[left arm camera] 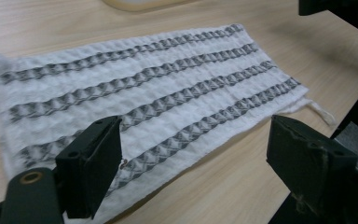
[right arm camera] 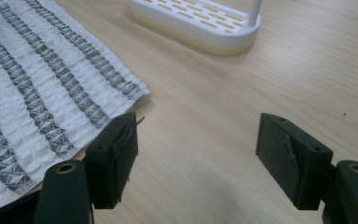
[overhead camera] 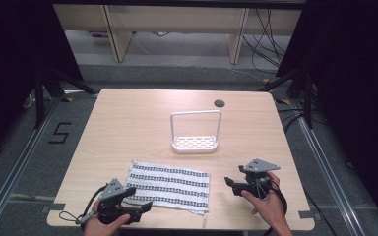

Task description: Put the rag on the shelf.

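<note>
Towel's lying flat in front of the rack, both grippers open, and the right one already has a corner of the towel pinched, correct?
Not quite. The right gripper holds nothing: in the right gripper view its open fingers sit over bare table, beside the towel. The rest stands.

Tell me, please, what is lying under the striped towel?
The striped towel lies flat on the wooden table, whose bare wood shows all around it. No bulge shows in the cloth, but anything thin beneath it would stay hidden.
</note>
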